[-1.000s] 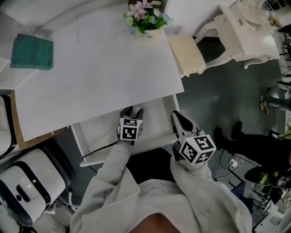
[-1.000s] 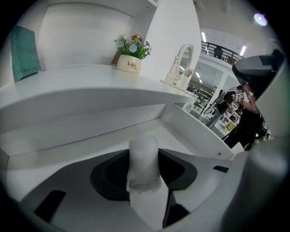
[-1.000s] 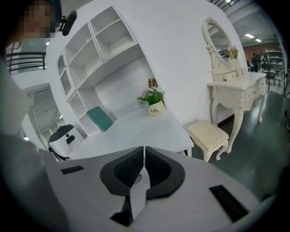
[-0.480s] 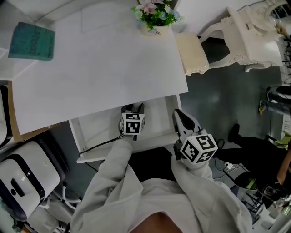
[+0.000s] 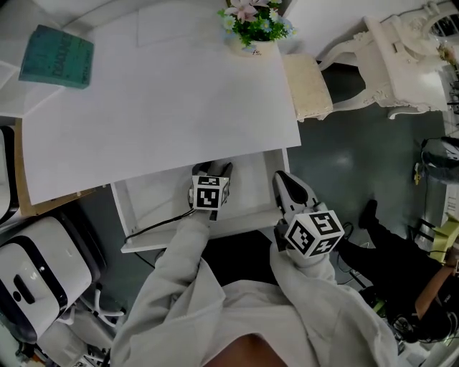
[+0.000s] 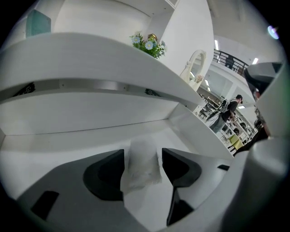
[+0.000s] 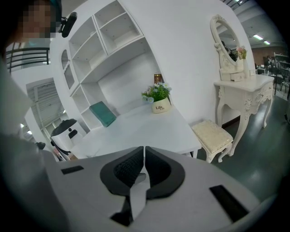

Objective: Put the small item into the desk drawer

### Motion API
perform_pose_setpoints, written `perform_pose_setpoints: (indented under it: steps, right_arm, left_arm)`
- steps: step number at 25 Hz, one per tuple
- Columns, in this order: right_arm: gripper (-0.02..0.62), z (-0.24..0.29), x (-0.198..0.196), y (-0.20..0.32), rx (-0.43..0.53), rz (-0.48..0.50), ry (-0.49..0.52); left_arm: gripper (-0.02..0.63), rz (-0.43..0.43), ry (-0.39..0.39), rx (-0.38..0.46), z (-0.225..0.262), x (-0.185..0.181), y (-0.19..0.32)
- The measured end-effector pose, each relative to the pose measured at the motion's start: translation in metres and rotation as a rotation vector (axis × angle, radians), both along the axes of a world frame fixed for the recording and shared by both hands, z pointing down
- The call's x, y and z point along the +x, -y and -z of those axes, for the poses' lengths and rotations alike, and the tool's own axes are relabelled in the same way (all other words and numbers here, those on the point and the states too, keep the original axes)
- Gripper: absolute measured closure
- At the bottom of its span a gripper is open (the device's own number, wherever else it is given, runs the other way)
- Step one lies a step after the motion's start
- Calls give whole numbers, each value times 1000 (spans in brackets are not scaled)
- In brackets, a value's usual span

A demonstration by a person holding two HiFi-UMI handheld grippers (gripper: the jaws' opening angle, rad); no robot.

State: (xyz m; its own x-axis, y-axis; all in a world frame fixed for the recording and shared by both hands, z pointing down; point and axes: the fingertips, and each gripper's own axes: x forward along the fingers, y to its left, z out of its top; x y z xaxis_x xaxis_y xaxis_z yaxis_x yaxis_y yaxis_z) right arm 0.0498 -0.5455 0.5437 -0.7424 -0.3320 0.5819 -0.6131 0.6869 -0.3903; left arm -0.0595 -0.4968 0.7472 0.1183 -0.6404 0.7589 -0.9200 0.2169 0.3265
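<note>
The desk drawer [image 5: 154, 197] stands pulled out below the white desk top [image 5: 158, 107]. My left gripper [image 5: 214, 169] reaches down into it. In the left gripper view a small pale translucent packet [image 6: 141, 166] lies on the drawer floor [image 6: 68, 145] between the jaws of the left gripper [image 6: 142, 158]. These jaws have just been opening, and a gap shows beside the packet. My right gripper [image 5: 285, 185] hovers at the drawer's right front corner. Its pads meet with nothing between them in the right gripper view [image 7: 144, 156].
A teal book [image 5: 56, 56] lies at the desk's far left and a flower pot [image 5: 257, 21] at its far edge. A cushioned stool [image 5: 308, 86] and a white dressing table [image 5: 401, 57] stand to the right. A white appliance [image 5: 36, 279] sits low on the left.
The left jaws stand a little wider apart than before, still inside the drawer. Both hands have stayed where they were; only the head view has shifted slightly.
</note>
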Motion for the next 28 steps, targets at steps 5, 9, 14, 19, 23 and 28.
perform_pose_setpoints:
  steps: [5, 9, 14, 19, 23, 28]
  right_arm:
    - [558, 3, -5, -5, 16, 11, 15]
    - [558, 8, -12, -12, 35, 26, 31]
    - [558, 15, -22, -28, 50, 45, 47]
    - [558, 26, -31, -48, 66, 53, 61]
    - [558, 36, -44, -63, 70, 54, 89]
    - [558, 50, -61, -89, 76, 69, 121]
  left_arm:
    - [300, -32, -48, -7, 5, 0, -11]
    - [295, -94, -94, -15, 13, 4, -26]
    - [295, -105, -151, -34, 21, -4, -55]
    - [295, -96, -199, -17, 40, -13, -84]
    - [296, -79, -202, 9, 61, -26, -105]
    - [298, -46, -209, 64, 94, -43, -131]
